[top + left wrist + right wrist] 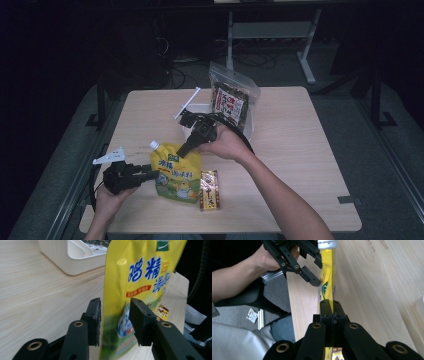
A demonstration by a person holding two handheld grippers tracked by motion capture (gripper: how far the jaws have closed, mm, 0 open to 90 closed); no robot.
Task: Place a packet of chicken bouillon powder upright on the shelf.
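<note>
A yellow spouted pouch [177,172] with blue print stands upright near the table's front left. My right gripper [183,150] reaches down from the right and is shut on the pouch's top edge, seen edge-on in the right gripper view, where the pouch [328,267] runs up from the pressed jaws [329,306]. My left gripper [152,174] comes in from the left with its jaws open on either side of the pouch's lower part [140,277]. A gap shows beside the left pad [95,315].
A white tub [253,129] sits mid-table behind the pouch, with a clear bag of dark snacks [232,97] leaning in it. A small red and gold box [210,190] lies just right of the pouch. The table's front edge is close to my left hand.
</note>
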